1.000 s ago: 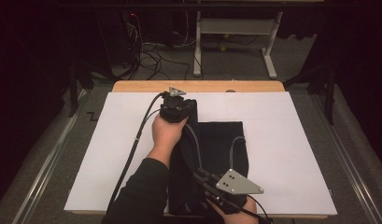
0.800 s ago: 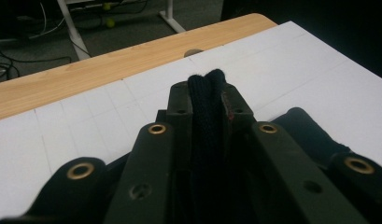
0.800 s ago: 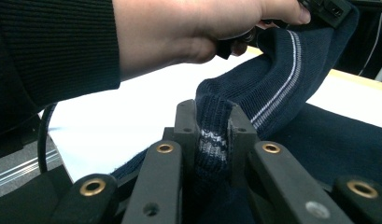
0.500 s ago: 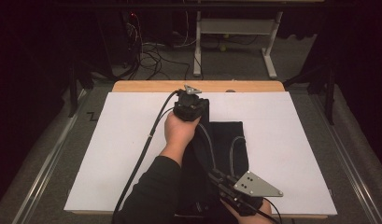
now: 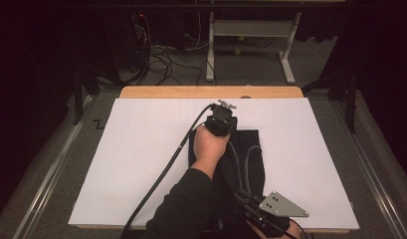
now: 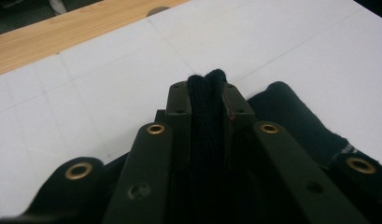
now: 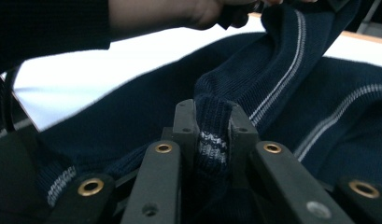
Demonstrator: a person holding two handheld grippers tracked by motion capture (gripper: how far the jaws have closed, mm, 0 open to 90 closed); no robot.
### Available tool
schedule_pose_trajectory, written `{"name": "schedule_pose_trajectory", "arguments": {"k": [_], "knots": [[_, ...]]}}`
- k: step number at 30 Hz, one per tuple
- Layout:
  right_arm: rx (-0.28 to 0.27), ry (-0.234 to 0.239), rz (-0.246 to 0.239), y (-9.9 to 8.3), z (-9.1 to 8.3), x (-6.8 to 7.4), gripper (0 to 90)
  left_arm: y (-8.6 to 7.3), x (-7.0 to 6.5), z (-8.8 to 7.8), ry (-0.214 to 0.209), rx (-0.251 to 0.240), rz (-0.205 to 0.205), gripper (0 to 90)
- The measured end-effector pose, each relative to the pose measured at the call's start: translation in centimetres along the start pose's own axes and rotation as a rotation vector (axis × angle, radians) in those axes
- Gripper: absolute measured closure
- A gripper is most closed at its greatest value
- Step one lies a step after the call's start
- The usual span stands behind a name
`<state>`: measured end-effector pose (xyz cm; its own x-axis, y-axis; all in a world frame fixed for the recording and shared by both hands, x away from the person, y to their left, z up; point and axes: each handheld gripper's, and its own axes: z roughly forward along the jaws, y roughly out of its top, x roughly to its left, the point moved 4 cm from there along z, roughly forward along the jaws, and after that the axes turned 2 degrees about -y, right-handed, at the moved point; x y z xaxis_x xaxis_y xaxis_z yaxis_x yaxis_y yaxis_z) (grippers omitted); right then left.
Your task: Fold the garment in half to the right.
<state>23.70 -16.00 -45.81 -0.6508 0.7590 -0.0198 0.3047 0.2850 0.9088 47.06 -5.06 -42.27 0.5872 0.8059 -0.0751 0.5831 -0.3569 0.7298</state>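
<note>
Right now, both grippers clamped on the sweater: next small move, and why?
Probably lower the left gripper until its pinched fold lies on the white board, then release. Both grippers grip the sweater; the right gripper holds the striped edge, and cloth hangs lifted between them.

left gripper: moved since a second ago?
Yes. In the high view the left gripper, shut on the dark knit garment, has shifted right and toward the wooden table edge at the far side, pulling the fabric along the white sheet.

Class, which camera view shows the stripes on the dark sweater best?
The right gripper view: the sweater sits close, with pale stripes clear on its ribbed knit. The high view gives its whole outline on the table, stripes faint. The left gripper view has only plain dark folds.
</note>
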Motion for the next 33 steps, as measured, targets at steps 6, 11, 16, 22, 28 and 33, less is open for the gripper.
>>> {"name": "schedule_pose_trajectory", "arguments": {"k": [6,11,16,22,28,33], "knots": [[0.043,-0.010,0.006,-1.4,-0.1,-0.6,77.1,-0.4,-1.0,1.3,-0.024,-0.001,-0.003,71.8],[0.056,-0.020,-0.007,-2.2,-0.1,-0.8,74.7,-0.6,-1.7,1.9,-0.038,-0.015,-0.002,69.3],[0.058,-0.025,-0.009,-2.6,-0.6,-1.2,74.1,-0.6,-2.3,1.9,-0.058,-0.047,0.006,66.8],[0.058,-0.026,0.002,-3.0,-1.2,-1.6,72.8,-0.6,-2.9,2.3,-0.087,-0.064,-0.015,63.7],[0.024,-0.026,0.033,-2.7,-1.8,-1.7,58.2,-0.3,-3.6,2.2,-0.130,-0.102,-0.015,51.2],[-0.018,-0.033,0.042,-2.0,-2.3,-1.8,48.9,0.3,-3.7,1.0,-0.141,-0.156,0.017,35.8]]}}
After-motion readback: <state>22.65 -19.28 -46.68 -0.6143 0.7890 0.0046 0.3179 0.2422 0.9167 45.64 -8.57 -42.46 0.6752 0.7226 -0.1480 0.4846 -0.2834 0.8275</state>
